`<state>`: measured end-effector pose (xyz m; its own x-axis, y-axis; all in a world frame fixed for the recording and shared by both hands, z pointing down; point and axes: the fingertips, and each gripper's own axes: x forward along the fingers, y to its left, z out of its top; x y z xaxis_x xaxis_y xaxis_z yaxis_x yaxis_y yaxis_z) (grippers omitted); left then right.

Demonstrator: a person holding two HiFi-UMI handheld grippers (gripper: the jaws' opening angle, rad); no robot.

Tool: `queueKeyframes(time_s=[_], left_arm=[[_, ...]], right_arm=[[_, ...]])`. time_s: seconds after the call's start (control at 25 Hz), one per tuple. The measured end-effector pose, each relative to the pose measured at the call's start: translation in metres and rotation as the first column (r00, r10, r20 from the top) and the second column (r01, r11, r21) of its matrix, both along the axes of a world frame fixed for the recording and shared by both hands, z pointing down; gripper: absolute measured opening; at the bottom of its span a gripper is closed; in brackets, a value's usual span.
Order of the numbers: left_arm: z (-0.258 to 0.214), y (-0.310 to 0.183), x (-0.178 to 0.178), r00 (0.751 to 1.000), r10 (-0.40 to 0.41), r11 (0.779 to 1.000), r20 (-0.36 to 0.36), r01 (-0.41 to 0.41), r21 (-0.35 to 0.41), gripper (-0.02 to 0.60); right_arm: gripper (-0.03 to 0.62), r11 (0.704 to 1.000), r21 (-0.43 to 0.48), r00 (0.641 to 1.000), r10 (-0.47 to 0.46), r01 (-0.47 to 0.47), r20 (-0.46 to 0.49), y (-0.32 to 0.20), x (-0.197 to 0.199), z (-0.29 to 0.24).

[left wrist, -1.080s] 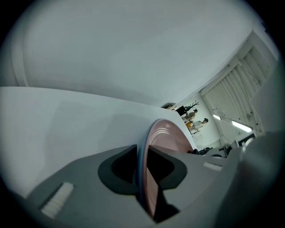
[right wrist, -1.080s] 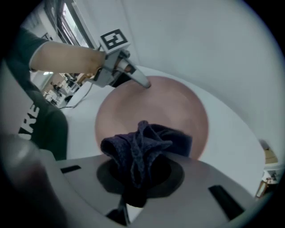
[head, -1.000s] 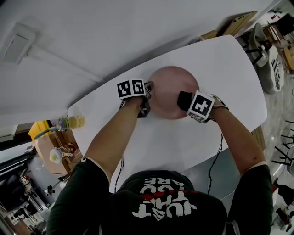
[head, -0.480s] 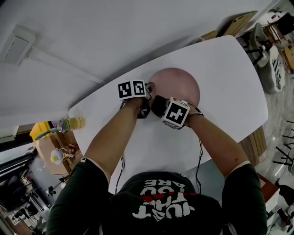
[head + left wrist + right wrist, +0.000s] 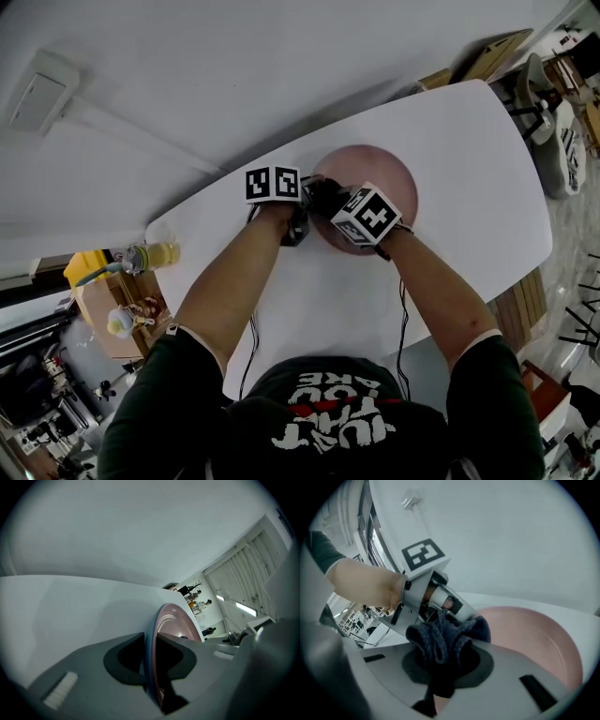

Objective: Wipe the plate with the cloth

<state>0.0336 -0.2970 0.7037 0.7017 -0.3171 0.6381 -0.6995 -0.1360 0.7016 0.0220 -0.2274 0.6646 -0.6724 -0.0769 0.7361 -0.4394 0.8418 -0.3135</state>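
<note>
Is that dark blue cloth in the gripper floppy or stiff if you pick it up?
Probably floppy: the cloth bunches into soft folds where the right gripper pinches it. It looks fuzzy, so it likely won't slip out easily. It seems light, since one pinch holds the whole wad over the plate.

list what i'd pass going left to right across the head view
yellow bottle → left gripper → right gripper holding the cloth → white shoes at far right; plate left out, since both grippers overlap it
</note>
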Motion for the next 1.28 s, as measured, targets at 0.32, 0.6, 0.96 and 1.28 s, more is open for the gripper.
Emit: queueKeyframes(time_s=[0.32,0.6,0.96,1.28], left_arm=[[0.0,0.001,0.002,0.999,0.031,0.999,0.004,-0.032,0.003,0.055],[0.0,0.003,0.003,0.999,0.046,0.999,0.021,-0.046,0.021,0.052],[0.0,0.002,0.002,0.999,0.024,0.999,0.021,-0.025,0.023,0.051],[0.001,-0.001,-0.001,0.999,-0.05,0.999,0.002,0.05,-0.001,0.055]], right_arm=[[0.044,0.977,0.111,0.982,0.173,-0.18,0.075,-0.058,0.042,-0.034],[0.045,0.982,0.085,0.985,0.17,-0.172,0.027,-0.09,0.014,-0.001],[0.044,0.92,0.356,0.917,0.276,-0.166,-0.287,-0.124,0.103,0.002],[0.044,0.982,0.159,0.855,-0.006,0.103,-0.519,-0.06,0.164,0.007]])
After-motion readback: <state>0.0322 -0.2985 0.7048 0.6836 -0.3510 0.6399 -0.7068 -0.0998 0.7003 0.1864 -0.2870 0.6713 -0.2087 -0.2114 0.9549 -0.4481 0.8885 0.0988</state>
